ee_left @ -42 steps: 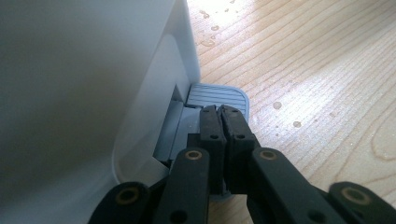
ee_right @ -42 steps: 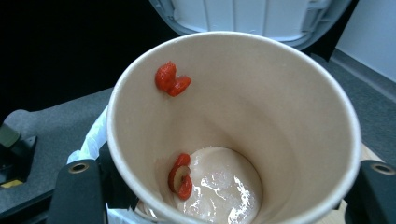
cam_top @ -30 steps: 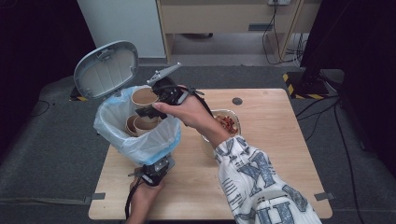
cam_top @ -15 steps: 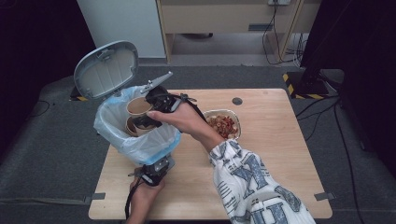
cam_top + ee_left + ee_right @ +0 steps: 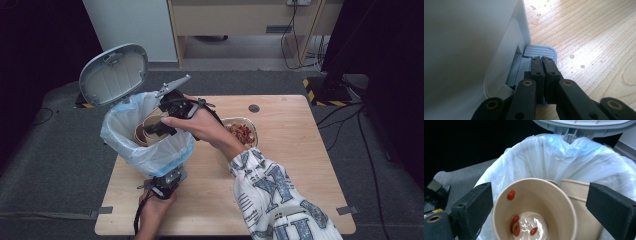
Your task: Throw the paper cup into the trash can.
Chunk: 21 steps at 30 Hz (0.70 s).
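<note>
A white pedal bin (image 5: 469,50) stands at the table's left with its grey lid (image 5: 114,74) tipped up and a pale blue bag (image 5: 150,155) lining it. Brown paper cups (image 5: 142,131) lie inside. In the right gripper view one cup (image 5: 534,195) has a few red scraps and a wet patch at its bottom, and a second cup (image 5: 584,202) leans beside it. My right gripper (image 5: 152,129) hangs over the bin mouth, open (image 5: 541,202), with its pads clear of the cup. My left gripper (image 5: 167,180) is shut (image 5: 541,60), its tips on the grey foot pedal (image 5: 546,50).
A paper bowl (image 5: 241,131) with red food bits sits mid-table behind the right forearm. The wooden table (image 5: 290,165) has a small dark hole (image 5: 254,108) near its far edge and water drops (image 5: 572,56) by the pedal. A patterned sleeve (image 5: 270,195) crosses the front.
The cup that the right gripper held above the bin has dropped into the bag, and that gripper now stands open over it. The left gripper stays on the pedal.
</note>
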### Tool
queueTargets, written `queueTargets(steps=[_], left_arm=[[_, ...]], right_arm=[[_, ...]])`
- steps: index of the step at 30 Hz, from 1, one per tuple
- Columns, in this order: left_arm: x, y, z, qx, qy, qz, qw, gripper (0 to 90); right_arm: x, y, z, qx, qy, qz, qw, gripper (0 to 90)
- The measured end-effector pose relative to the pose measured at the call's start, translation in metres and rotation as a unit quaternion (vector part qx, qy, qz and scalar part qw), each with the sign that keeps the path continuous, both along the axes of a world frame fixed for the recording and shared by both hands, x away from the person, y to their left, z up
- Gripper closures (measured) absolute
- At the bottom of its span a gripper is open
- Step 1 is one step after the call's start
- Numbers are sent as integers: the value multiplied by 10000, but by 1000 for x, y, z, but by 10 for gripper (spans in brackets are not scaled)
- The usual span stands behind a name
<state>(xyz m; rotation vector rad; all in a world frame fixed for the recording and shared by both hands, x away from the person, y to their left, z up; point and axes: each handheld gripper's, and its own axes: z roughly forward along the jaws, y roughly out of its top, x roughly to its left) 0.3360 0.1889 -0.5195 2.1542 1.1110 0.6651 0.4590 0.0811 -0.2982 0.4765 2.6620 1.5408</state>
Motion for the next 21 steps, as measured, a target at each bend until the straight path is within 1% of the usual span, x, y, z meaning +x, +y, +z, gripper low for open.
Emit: queueTargets(steps=[5, 9, 13, 15, 18, 21], left_arm=[[0, 0, 0, -2, 1, 4, 10000, 870], [0, 0, 0, -20, 6, 9, 10000, 868], [0, 0, 0, -39, 13, 38, 10000, 868], [0, 0, 0, -35, 8, 25, 10000, 868], [0, 0, 0, -30, 9, 13, 10000, 868], [0, 0, 0, -38, 9, 25, 10000, 867]], right_arm=[[2, -8, 4, 16, -48, -109, 9999, 74], [3, -13, 9, 91, -77, -209, 9997, 75], [6, -19, 10, 57, -125, -384, 9992, 74], [8, -22, 11, 79, -114, -447, 9989, 72], [10, -26, 12, 27, -152, -559, 9983, 73], [11, -29, 13, 33, -154, -632, 9979, 71]])
